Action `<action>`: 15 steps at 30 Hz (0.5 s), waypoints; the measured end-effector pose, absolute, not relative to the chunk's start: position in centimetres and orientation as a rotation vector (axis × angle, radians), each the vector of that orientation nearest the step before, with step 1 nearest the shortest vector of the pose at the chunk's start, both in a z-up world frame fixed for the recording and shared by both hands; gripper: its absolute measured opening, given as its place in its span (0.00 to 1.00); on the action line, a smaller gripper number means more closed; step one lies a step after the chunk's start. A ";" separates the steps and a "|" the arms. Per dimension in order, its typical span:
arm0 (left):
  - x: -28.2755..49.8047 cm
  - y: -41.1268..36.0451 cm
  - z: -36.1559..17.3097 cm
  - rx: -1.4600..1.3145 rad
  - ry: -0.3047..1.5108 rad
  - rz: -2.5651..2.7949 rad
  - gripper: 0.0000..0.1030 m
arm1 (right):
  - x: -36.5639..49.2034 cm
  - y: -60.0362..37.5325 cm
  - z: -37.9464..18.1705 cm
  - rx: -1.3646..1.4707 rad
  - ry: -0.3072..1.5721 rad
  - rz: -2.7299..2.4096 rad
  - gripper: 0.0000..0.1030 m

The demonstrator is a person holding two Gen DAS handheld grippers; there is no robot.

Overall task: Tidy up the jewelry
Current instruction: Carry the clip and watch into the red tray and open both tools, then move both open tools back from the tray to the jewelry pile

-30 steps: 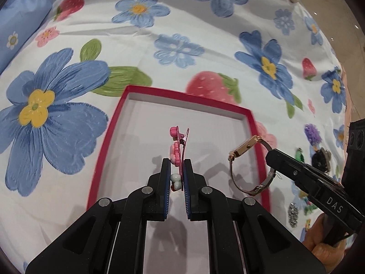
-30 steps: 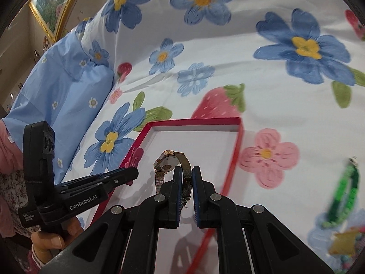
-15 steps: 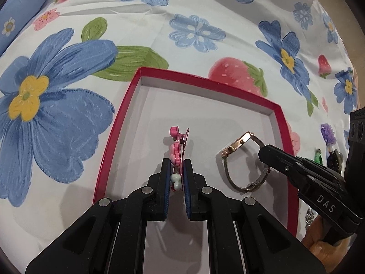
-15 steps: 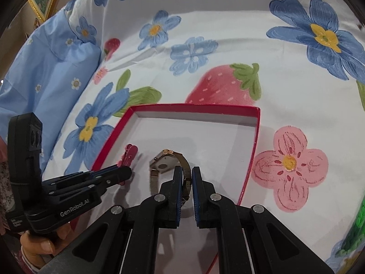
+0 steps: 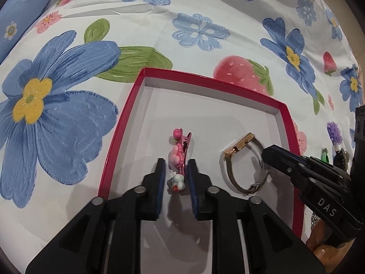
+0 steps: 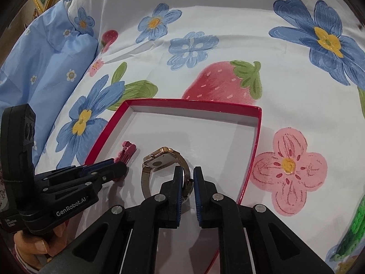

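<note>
Red box (image 5: 118, 137): a shallow open tray with a red rim and a pale floor, lying on the flower-and-strawberry bedsheet (image 5: 205, 6); it serves as the landmark for everything below.
Hair clip (image 5: 179, 157): pink, with a white charm at its near end, standing on edge on the box floor in the left half of the box, close to the left rim.
Left tool (image 5: 175, 171): over the near part of the box, its two blue pads on either side of the clip; the jaws have just been opening, a gap shows between the left pad and the clip, and the clip is no longer pinched.
Watch (image 6: 163, 159): gold case with a mesh band, standing on its band on the box floor, right of the clip and nearer the right rim.
Right tool (image 6: 188, 180): over the near right part of the box, jaws just been opening and now slightly spread; the band's clasp sits between the pads, against the left one and clear of the right one.
Other pieces (image 5: 334, 132): a purple item and a green one lie on the sheet outside the box, beyond its right rim.
Hands (image 6: 34, 244): fingers wrap the left tool's handle, near the box's near left corner.
</note>
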State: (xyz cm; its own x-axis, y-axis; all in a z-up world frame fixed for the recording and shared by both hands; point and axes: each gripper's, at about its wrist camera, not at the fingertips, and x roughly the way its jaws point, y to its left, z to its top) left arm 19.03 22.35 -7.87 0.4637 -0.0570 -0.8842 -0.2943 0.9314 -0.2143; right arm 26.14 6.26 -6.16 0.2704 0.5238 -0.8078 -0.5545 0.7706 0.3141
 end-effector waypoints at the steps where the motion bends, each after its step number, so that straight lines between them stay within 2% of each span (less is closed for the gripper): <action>1: 18.9 22.3 -7.8 -0.357 1.085 0.155 0.24 | 26.1 6.1 -6.1 -0.019 1.075 0.737 0.15; 6: 18.2 22.5 -7.1 -0.355 1.073 0.171 0.29 | 25.7 5.6 -5.2 0.011 1.066 0.755 0.21; 10: 16.9 22.3 -5.8 -0.370 1.045 0.172 0.34 | 24.7 4.4 -3.7 0.050 1.031 0.771 0.34; 15: 15.5 20.9 -4.0 -0.368 1.008 0.156 0.36 | 23.4 2.0 -2.1 0.102 0.997 0.769 0.35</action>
State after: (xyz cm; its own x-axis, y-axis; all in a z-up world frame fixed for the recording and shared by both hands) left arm 15.49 20.93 -3.95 0.5291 -0.0412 -0.8476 -0.2949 0.9277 -0.2291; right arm 23.42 2.02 -2.11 0.3067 0.6246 -0.7182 -0.5361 0.7369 0.4119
